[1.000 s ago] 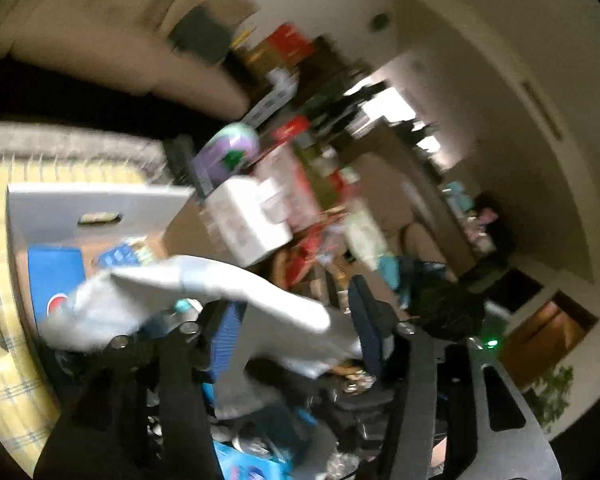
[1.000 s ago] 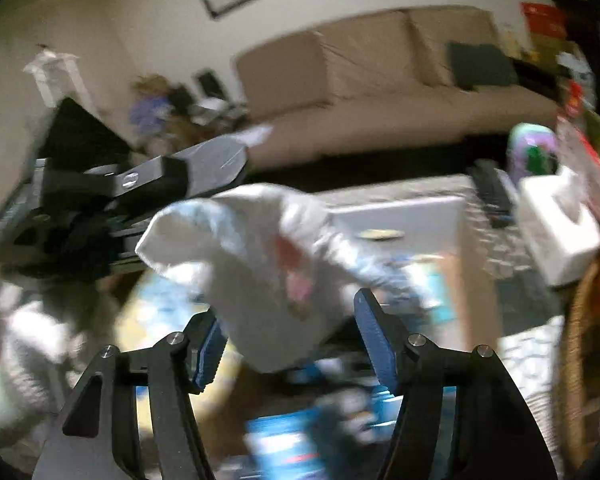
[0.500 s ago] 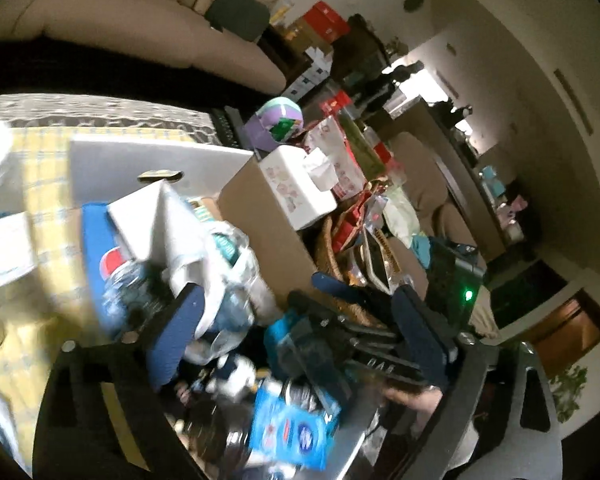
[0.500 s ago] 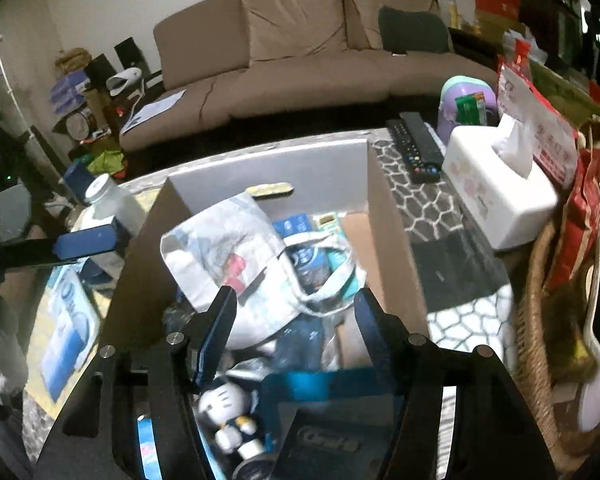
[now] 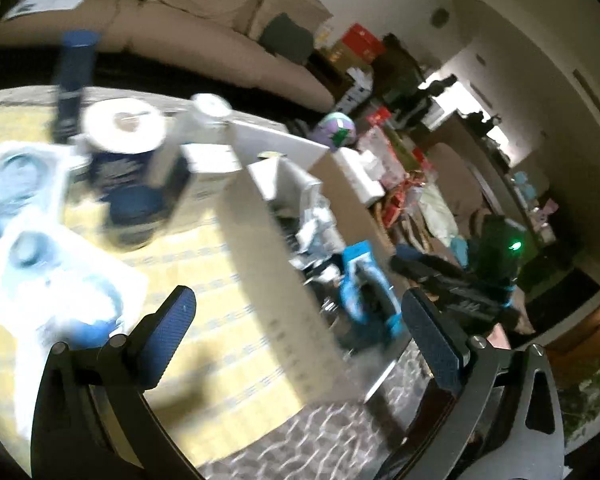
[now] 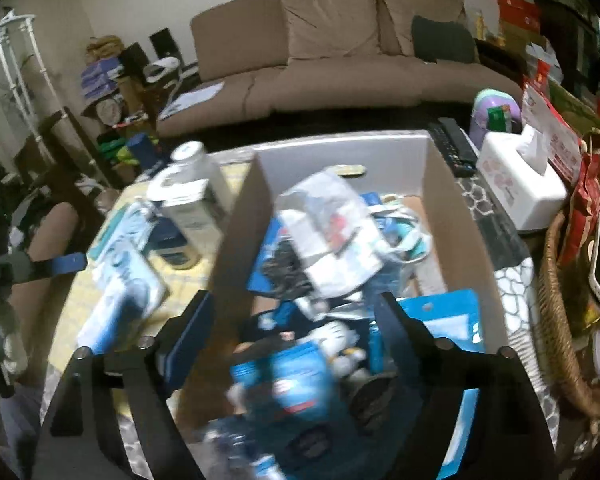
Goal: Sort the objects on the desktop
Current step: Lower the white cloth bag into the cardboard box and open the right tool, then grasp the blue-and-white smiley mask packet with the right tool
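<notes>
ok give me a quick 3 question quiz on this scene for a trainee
1. True or false: the right hand-held gripper is shut on the white bag.
2. The white tissue box stands: A) inside the cardboard box B) outside it, to its right C) on the sofa
3. Fill in: the left hand-held gripper is open and holds ____.

Key: 1 false, it is open and the bag lies in the box. 2 B. 3 nothing.
</notes>
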